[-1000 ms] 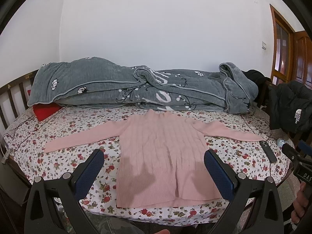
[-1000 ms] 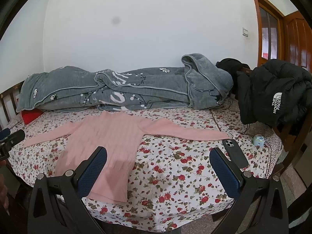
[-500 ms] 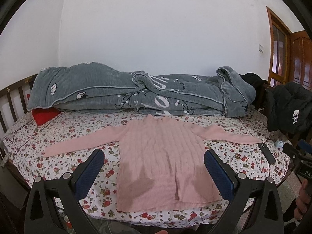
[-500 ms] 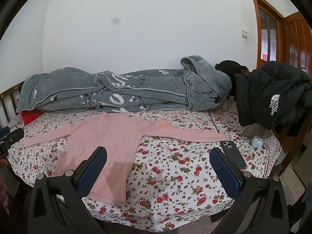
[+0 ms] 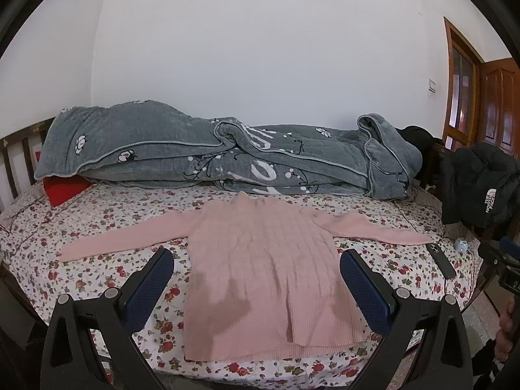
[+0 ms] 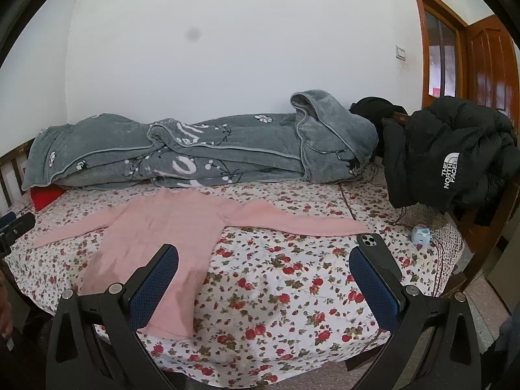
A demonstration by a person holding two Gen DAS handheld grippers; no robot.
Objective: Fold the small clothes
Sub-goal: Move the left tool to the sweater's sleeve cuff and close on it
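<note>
A pink sweater (image 5: 260, 260) lies flat and face-up on the bed (image 5: 97, 227), which carries a white sheet printed with red flowers. In the left wrist view the sweater fills the centre of the frame, its hem toward the lower edge, its collar toward the wall, and its 2 sleeves spread out toward the left and right sides. In the right wrist view it sits in the left half of the frame, with 1 sleeve reaching toward the centre right.

The left gripper (image 5: 256, 287) hangs at the lower middle of its frame, jaws spread wide with nothing between them; its 2 blue pads (image 5: 148, 287) line up with the left and right sides of the sweater's body. The right gripper (image 6: 263, 284) also has its jaws wide apart and empty, low in its frame, the left pad in front of the sweater's hem corner and the right pad in front of a dark phone (image 6: 373, 247).

A grey quilt (image 5: 211, 159) is heaped along the wall in the middle of both frames, with a red pillow (image 5: 63, 187) under its left end. A black jacket (image 6: 455, 156) hangs at the right edge. A small pale blue object (image 6: 421, 232) rests near the phone.
</note>
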